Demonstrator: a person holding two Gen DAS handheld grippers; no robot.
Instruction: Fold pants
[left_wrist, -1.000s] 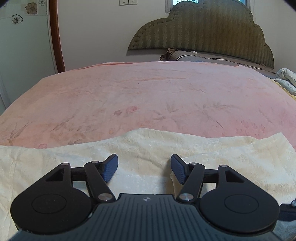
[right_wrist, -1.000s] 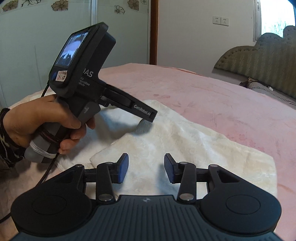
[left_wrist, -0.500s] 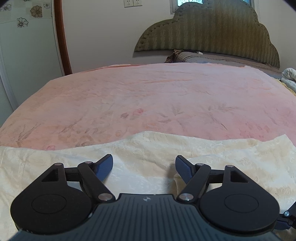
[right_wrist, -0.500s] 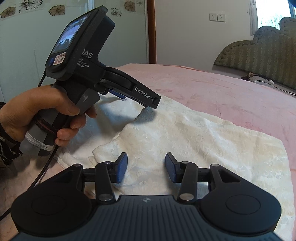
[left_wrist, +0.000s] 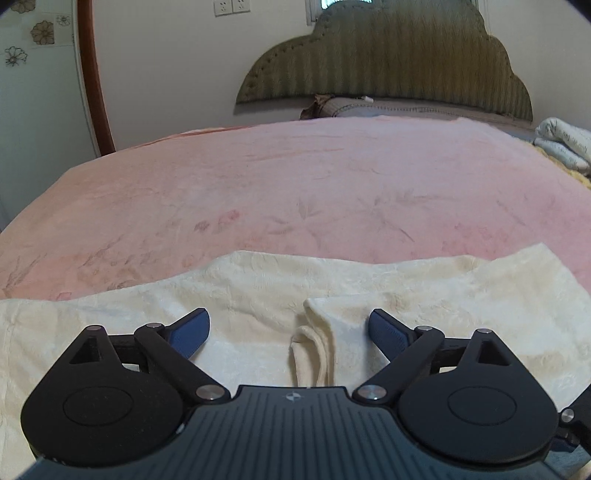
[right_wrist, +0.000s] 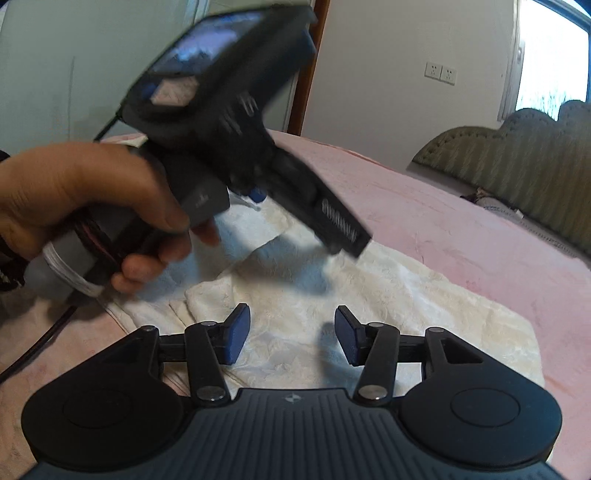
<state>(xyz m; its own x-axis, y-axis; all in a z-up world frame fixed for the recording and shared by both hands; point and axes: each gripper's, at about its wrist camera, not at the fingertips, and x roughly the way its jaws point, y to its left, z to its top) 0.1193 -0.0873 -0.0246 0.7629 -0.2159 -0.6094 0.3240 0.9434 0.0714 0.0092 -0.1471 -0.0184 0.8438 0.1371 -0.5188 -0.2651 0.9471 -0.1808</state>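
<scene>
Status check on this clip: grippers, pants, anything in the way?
Left gripper jaws open wide, empty, over the folded edge. Right gripper open, empty. Cream pants partly folded on the pink blanket, ungripped. Nothing blocking.

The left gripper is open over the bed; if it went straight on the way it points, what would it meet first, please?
Most likely the cream pants: the left gripper has a raised fold of them between its open fingers. Depth is unclear.

Pink bedspread (left_wrist: 295, 177), scalloped olive headboard (left_wrist: 388, 62), white wall (left_wrist: 177, 55), bright window (right_wrist: 550, 62).
</scene>
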